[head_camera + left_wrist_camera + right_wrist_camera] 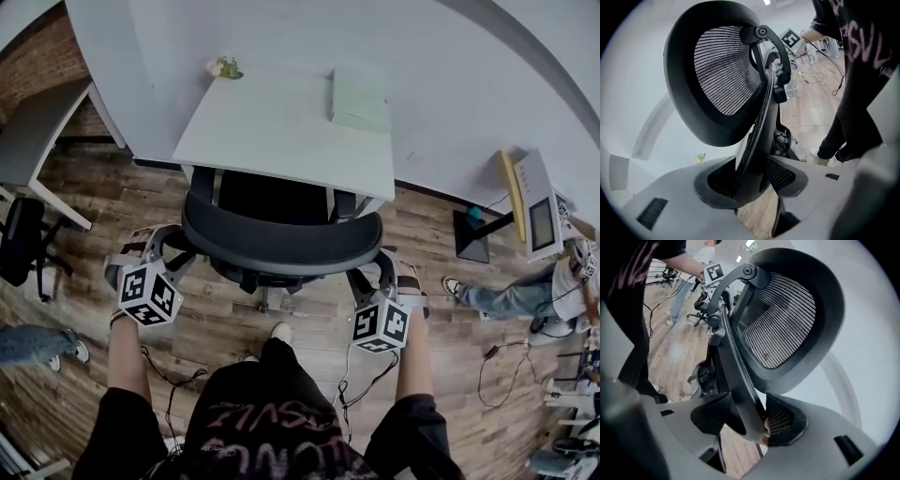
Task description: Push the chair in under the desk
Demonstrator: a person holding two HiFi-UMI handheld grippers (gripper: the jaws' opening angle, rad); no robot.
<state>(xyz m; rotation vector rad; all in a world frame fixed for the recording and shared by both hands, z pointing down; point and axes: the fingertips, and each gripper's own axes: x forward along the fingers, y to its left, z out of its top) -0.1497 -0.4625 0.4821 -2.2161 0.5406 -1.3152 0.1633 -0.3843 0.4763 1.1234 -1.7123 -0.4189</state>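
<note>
**Black mesh chair (281, 246) gripped at both sides of its back, seat partly under a white counter (272, 131)**

The chair is seen from above, standing on a wooden floor (309, 323). Its seat is partly tucked beneath the counter's near edge, while its curved backrest stands just outside it. A white leg of the counter (330, 201) is seen just beside one armrest. A pale green box (359, 101) lies on the counter at the far right, and a small pale green object (224, 67) sits at the far left corner against a white wall (281, 33). A second chair (21, 239) is parked well apart at the left. At the right a seated person (525, 295) is partly seen, and cables (169, 384) trail across the floor.

The left gripper (176, 242) is placed at the left side of the backrest and the right gripper (384, 270) at the right side.

In the left gripper view, the curved black frame of the chair's back is seen clamped between the fingers (785, 174), with the mesh rising above them. The right gripper view shows the same from the other side, its fingers (785, 420) closed on the frame. The counter top and the box are shown only in the head view. The grip itself is shown only in the gripper views, and each of them also shows the opposite gripper's marker cube.
</note>
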